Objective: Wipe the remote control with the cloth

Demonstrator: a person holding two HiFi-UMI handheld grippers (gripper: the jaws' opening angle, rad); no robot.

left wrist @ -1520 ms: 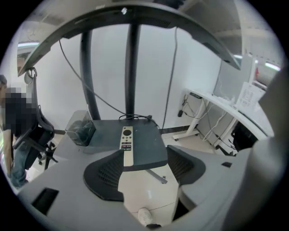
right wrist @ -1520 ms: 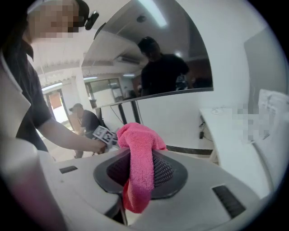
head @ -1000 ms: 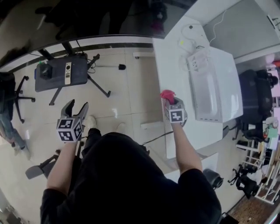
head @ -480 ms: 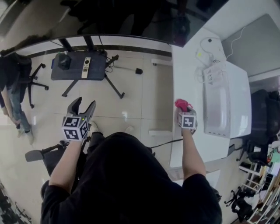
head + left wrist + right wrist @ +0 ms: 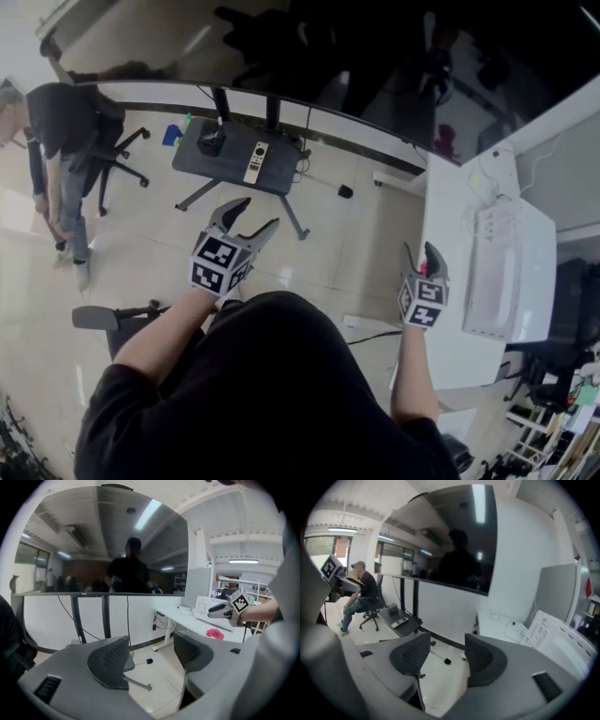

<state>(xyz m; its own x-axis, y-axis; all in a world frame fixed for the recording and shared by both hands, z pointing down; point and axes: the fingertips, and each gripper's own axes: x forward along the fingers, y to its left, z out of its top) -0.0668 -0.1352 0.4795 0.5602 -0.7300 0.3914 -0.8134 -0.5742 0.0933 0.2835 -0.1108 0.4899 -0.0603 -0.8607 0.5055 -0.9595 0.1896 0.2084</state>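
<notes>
The remote control (image 5: pixel 256 161) lies flat on a small dark table (image 5: pixel 234 171) on the far left, well apart from both tools. The cloth (image 5: pixel 215 633) is pink and lies in a little heap on the white desk (image 5: pixel 450 337) on the right. It is close below the right gripper (image 5: pixel 420 255) but not touching it. That gripper's jaws have just been opening and now stand wide apart with nothing between them, so the cloth is let go. The left gripper (image 5: pixel 261 213) is up in the air nearer the middle, its jaws wide too, with nothing in them.

I think the cloth is soft, light and floppy. It should be easy to pinch by a fold on top.

The remote looks thin, hard and light, with a smooth shell, so I think it could slide when rubbed. It seems best to hold it by its two long sides, near one end, so the rest stays free to wipe.

A tiny label (image 5: pixel 84 593) sits on the lower edge of the big screen (image 5: pixel 101 545), too small to read. The marker cubes (image 5: pixel 221 265) show only black and white squares, no words
</notes>
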